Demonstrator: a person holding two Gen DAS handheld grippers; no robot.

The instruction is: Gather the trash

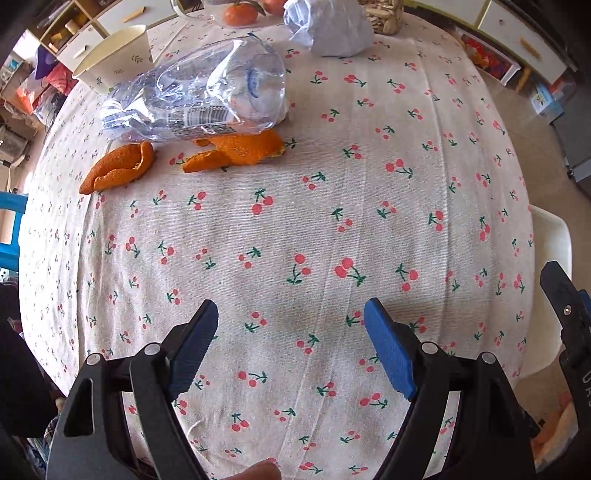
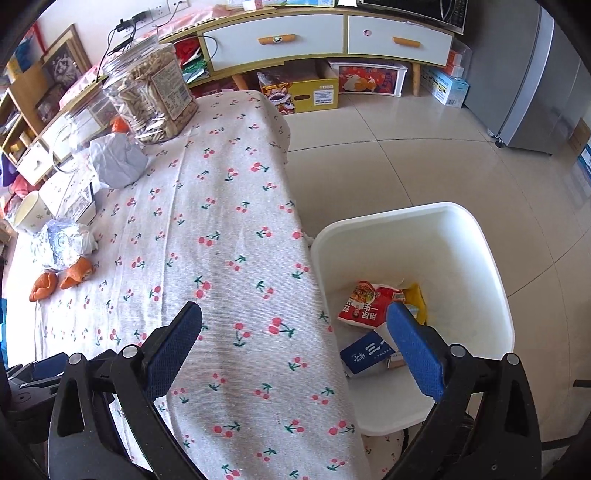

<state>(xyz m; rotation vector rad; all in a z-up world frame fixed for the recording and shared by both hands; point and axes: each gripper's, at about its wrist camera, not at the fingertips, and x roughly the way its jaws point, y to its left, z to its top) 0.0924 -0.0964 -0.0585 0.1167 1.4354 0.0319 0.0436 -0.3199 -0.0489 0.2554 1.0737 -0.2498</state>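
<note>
Trash is being left on the cherry-print tablecloth point(image 1: 295, 221) — a crushed plastic bottle point(image 1: 199, 96), two orange peels point(image 1: 236, 151) and a crumpled paper ball point(image 1: 328, 29) — well beyond the left gripper point(image 1: 291, 339), whose jaws are being held wide and empty. The right gripper point(image 2: 295, 339) is likewise being held agape with nothing clasped, straddling the table edge and the white bin point(image 2: 480, 236).

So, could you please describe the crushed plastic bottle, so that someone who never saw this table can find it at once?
Start from the table with the cherry-print cloth and look to its far left part, beside the cream paper cup. The crushed plastic bottle lies there on its side, resting partly on the orange peels. It is the only transparent thing there, flattened, with a barcode label.
</note>
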